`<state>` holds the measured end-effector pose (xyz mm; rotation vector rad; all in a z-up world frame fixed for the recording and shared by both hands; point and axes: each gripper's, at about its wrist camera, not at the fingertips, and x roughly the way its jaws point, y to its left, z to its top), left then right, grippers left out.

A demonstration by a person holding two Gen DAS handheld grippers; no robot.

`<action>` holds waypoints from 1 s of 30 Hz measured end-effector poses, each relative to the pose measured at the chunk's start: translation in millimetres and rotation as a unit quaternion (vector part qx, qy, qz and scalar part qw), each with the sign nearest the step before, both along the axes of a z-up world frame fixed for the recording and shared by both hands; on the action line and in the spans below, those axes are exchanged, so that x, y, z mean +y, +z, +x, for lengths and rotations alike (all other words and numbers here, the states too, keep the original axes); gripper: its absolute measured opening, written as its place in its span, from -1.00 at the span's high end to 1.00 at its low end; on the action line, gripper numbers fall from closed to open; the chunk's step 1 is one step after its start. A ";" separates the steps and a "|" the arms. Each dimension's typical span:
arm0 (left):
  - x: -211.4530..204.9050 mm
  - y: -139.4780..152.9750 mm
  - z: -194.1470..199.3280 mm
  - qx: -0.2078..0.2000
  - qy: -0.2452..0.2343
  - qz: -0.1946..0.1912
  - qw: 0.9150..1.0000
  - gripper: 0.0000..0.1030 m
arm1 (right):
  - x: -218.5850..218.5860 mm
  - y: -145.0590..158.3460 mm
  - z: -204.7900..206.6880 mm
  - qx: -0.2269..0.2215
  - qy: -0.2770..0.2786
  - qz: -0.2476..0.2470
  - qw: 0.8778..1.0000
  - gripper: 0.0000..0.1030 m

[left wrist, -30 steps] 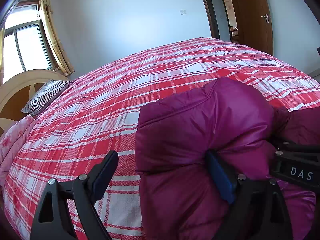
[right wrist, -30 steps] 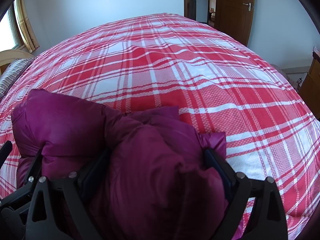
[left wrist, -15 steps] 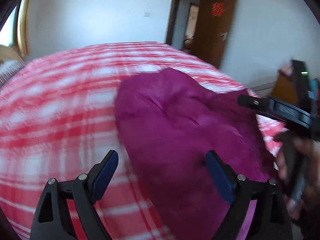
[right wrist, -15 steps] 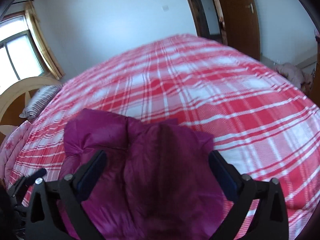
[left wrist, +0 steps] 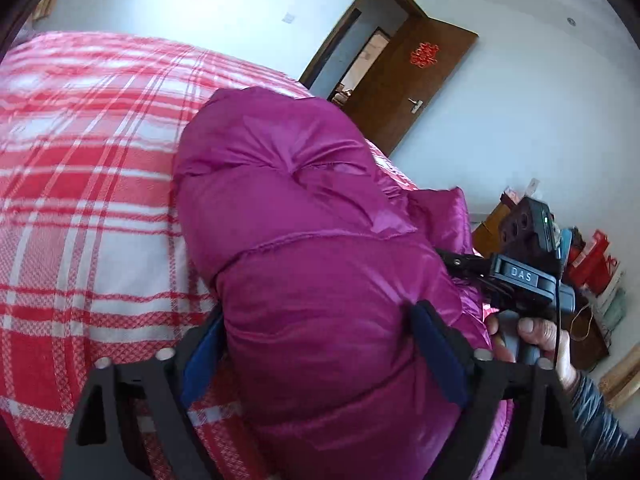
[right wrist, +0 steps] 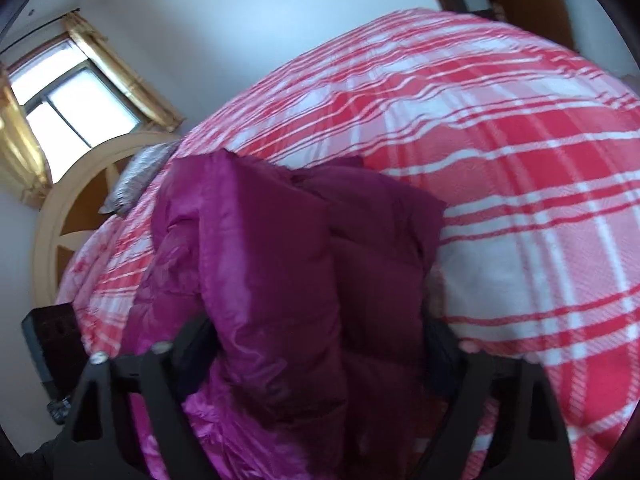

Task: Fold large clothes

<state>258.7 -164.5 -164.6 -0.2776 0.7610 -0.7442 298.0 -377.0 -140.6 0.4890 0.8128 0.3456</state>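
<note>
Bedroom, red plaid bed [left wrist: 80,208]. Left gripper [left wrist: 320,344] & right gripper [right wrist: 316,344] fingers each clamp the purple puffer jacket [left wrist: 312,240], bunched at bed's near edge. Risk: slick, puffy fabric may slip out, undoing fold. Door [left wrist: 404,92] beyond.

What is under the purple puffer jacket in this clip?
The purple puffer jacket lies on the red plaid bedspread, which shows around it. Both claws, left and right, clamp its near end. Anything directly beneath the jacket is covered.
</note>
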 end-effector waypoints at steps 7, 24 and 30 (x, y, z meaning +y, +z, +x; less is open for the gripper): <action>4.8 32.5 -15.9 -0.048 0.002 0.024 0.999 0.11 | 11.4 25.1 -23.9 -0.065 0.017 0.034 0.997 0.48; 229.3 109.4 -53.2 -0.136 0.192 0.096 0.967 0.13 | 257.6 89.0 58.0 -0.092 0.212 0.077 0.970 0.55; 296.7 74.4 -48.1 -0.094 0.260 0.116 0.954 0.13 | 358.2 56.3 93.0 -0.043 0.269 0.081 0.959 0.57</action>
